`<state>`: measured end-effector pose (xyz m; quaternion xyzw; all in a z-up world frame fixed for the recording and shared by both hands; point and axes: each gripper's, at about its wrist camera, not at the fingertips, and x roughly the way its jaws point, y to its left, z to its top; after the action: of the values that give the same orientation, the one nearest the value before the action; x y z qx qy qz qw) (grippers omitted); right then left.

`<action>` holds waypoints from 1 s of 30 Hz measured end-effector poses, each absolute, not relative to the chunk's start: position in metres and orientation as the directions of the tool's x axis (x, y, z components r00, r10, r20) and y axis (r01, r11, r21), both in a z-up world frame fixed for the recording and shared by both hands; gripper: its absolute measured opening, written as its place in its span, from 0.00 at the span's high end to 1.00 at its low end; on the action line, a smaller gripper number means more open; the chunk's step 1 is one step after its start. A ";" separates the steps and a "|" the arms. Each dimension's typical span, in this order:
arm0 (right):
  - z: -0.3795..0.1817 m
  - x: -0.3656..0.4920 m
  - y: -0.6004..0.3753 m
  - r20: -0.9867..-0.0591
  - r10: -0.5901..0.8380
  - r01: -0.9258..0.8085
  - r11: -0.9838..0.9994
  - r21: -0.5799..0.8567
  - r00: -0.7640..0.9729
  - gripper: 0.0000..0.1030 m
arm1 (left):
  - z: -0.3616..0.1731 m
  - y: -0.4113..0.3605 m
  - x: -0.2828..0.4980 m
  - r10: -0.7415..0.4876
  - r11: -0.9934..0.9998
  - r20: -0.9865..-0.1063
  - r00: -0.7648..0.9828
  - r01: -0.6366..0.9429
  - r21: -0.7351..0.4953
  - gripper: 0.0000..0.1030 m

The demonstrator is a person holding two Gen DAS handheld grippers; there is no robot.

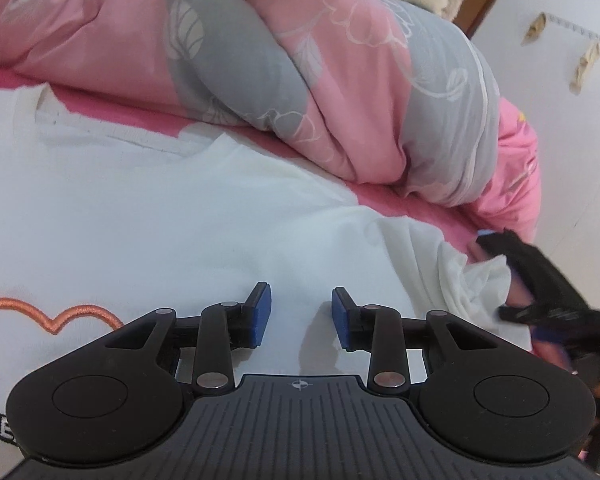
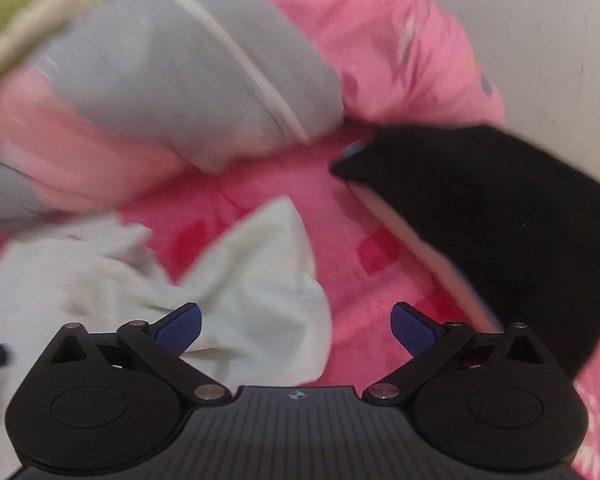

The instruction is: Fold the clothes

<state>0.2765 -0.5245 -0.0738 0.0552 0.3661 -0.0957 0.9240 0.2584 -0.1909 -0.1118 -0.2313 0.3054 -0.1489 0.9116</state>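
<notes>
Hovering with jaws apart, the left hand-held gripper (image 1: 301, 312) and right hand-held gripper (image 2: 296, 326) are risking bunching the shirt (image 1: 160, 216) if its rumpled sleeve (image 2: 268, 280) slips.

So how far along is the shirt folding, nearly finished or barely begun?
Barely begun, it seems. Done: the white shirt lies spread on the pink bed, neckline flat. In hand: nothing; the left hand-held gripper hovers open over the shirt, and the right hand-held gripper is open beside the bunched sleeve. Left: no fold shows yet, so sleeves and body remain.
</notes>
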 end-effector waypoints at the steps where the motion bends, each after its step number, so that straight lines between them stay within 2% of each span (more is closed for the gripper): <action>1: -0.081 0.285 -0.527 -0.710 -0.129 0.222 0.974 0.039 0.692 0.23 | -0.112 -0.189 0.259 -0.418 0.841 -0.484 0.769 0.126 -0.527 0.68; 2: -0.085 0.290 -0.529 -0.725 -0.118 0.224 0.973 0.051 0.679 0.39 | -0.113 -0.187 0.259 -0.422 0.833 -0.481 0.768 0.119 -0.540 0.68; 4: -0.087 0.293 -0.529 -0.730 -0.098 0.225 0.971 0.079 0.676 0.53 | -0.114 -0.183 0.260 -0.427 0.817 -0.475 0.769 0.103 -0.567 0.68; 6: -0.078 0.295 -0.523 -0.712 -0.113 0.225 0.972 0.065 0.693 0.86 | -0.115 -0.180 0.260 -0.433 0.807 -0.472 0.768 0.097 -0.582 0.68; 9: -0.041 0.293 -0.504 -0.639 -0.092 0.192 0.978 0.088 0.763 0.95 | -0.115 -0.178 0.260 -0.440 0.795 -0.468 0.766 0.090 -0.600 0.68; 10: -0.026 0.293 -0.495 -0.611 -0.059 0.157 0.982 0.108 0.789 0.95 | -0.116 -0.177 0.261 -0.442 0.792 -0.468 0.765 0.089 -0.604 0.68; 14: 0.023 0.295 -0.428 -0.528 0.114 -0.046 0.989 0.140 0.842 0.95 | -0.116 -0.175 0.261 -0.450 0.782 -0.465 0.763 0.085 -0.617 0.68; 19: 0.031 0.302 -0.337 -0.536 0.367 -0.328 0.929 0.171 0.760 0.91 | -0.117 -0.173 0.261 -0.457 0.773 -0.461 0.760 0.083 -0.629 0.68; 20: 0.029 0.302 -0.322 -0.546 0.404 -0.376 0.911 0.168 0.734 0.82 | -0.118 -0.173 0.261 -0.458 0.771 -0.461 0.760 0.083 -0.631 0.68; 21: 0.028 0.301 -0.310 -0.549 0.425 -0.410 0.898 0.158 0.720 0.62 | -0.118 -0.173 0.261 -0.460 0.770 -0.460 0.760 0.083 -0.633 0.68; 23: 0.033 0.291 -0.303 -0.518 0.445 -0.442 0.886 0.139 0.730 0.40 | -0.118 -0.172 0.261 -0.461 0.768 -0.459 0.759 0.082 -0.635 0.68; 24: 0.036 0.284 -0.301 -0.498 0.456 -0.455 0.880 0.132 0.737 0.35 | -0.118 -0.172 0.261 -0.460 0.768 -0.459 0.760 0.082 -0.635 0.68; 27: 0.040 0.278 -0.323 -0.480 0.428 -0.393 0.902 0.177 0.766 0.27 | -0.118 -0.172 0.261 -0.459 0.769 -0.460 0.760 0.080 -0.634 0.68; 30: 0.040 0.275 -0.354 -0.486 0.385 -0.298 0.922 0.248 0.785 0.27 | -0.117 -0.172 0.261 -0.458 0.769 -0.460 0.760 0.080 -0.634 0.68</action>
<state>0.2752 -0.3536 0.0400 0.0792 0.2735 0.1814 0.9413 0.2606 -0.1721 -0.1172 -0.3038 0.3113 -0.1517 0.8876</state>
